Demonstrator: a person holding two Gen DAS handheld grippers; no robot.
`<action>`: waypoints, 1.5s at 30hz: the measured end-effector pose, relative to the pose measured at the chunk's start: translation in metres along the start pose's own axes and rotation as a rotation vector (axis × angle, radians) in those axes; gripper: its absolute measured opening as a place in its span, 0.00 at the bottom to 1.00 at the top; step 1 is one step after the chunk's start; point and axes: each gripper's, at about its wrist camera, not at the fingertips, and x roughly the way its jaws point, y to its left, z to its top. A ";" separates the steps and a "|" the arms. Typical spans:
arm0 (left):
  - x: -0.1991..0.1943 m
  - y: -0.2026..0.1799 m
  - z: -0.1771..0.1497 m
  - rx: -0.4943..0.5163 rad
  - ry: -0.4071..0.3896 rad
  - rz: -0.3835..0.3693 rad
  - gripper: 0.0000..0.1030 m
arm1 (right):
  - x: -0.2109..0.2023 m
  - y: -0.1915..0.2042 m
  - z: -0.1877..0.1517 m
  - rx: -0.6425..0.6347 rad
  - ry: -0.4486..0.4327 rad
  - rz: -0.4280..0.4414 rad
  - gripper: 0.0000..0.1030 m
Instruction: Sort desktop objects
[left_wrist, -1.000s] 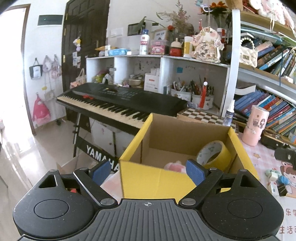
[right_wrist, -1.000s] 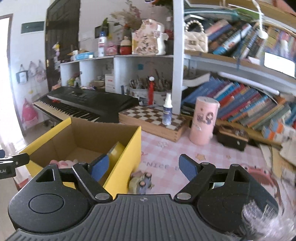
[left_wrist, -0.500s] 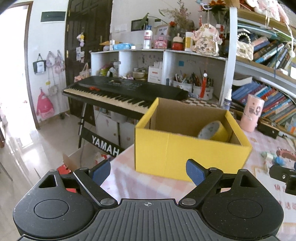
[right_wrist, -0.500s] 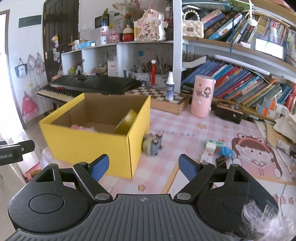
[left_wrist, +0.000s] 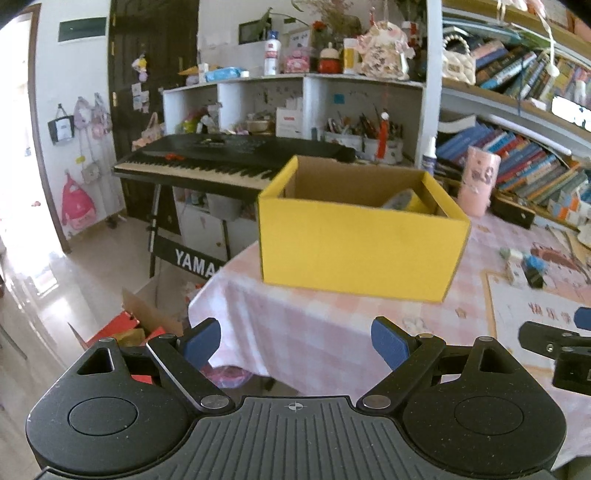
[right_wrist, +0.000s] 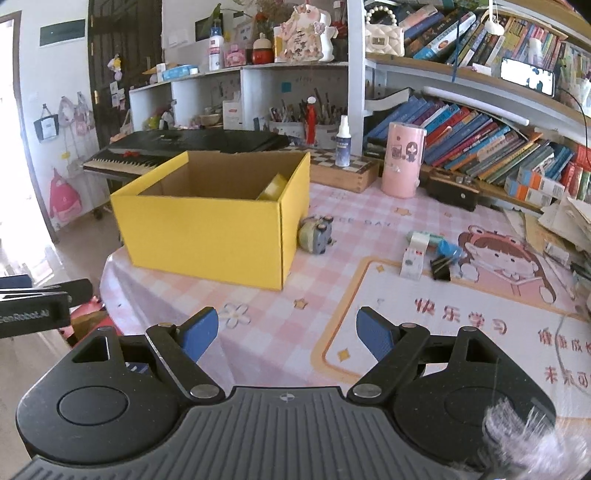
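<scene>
**Three loose items lie ahead-right of the right fingers**

Three or so small things remain on the desk (right_wrist: 258, 295) outside the yellow box (right_wrist: 207, 236): a toy car (right_wrist: 316, 234) touching or just beside the box's right wall, a white tape dispenser (right_wrist: 415, 254), and a black clip (right_wrist: 441, 266) just beside it with a blue piece (right_wrist: 448, 249) behind. Inside the box a tape roll (right_wrist: 273, 187) leans at the right wall.

Both grippers hang back from the desk's near edge, empty. The right gripper (right_wrist: 284, 334) has its fingers spread wide; the box sits ahead and left of them, the car straight ahead and beyond, the dispenser group ahead and to the right. The dispenser's long axis runs roughly away from the fingers, tilted slightly.

The left gripper (left_wrist: 295, 338) also has its fingers apart, with the box dead ahead and the loose items far off to its right.

The right hand looks the nearer one for any of these pieces. The car is probably the shortest carry, since it lies next to the box.
</scene>
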 end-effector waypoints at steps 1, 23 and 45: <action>-0.001 -0.001 -0.002 0.004 0.006 -0.006 0.88 | -0.001 0.002 -0.002 -0.004 0.003 -0.001 0.80; -0.014 -0.017 -0.028 0.057 0.078 -0.137 0.88 | -0.029 -0.005 -0.036 0.057 0.069 -0.109 0.80; -0.003 -0.080 -0.020 0.181 0.075 -0.281 0.88 | -0.044 -0.058 -0.055 0.189 0.088 -0.250 0.80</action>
